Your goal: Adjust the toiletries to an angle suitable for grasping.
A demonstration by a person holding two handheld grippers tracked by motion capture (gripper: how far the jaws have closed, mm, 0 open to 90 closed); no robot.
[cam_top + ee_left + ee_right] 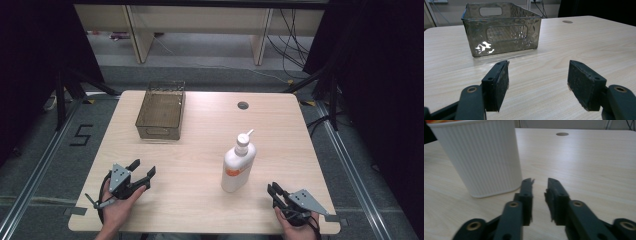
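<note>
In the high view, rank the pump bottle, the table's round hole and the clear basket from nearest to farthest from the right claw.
1. Pump bottle: just up-left of the right claw.
2. Round hole: far side, centre.
3. Clear basket: far left.

White pump bottle (238, 167) with a ribbed body (480, 157), an orange label and a white pump head whose spout points away to the right. It stands upright on the pale wooden surface (200, 165), right of centre and towards the near edge. Label text is too small to read. The pump seems pressed down, though this is uncertain.
</note>
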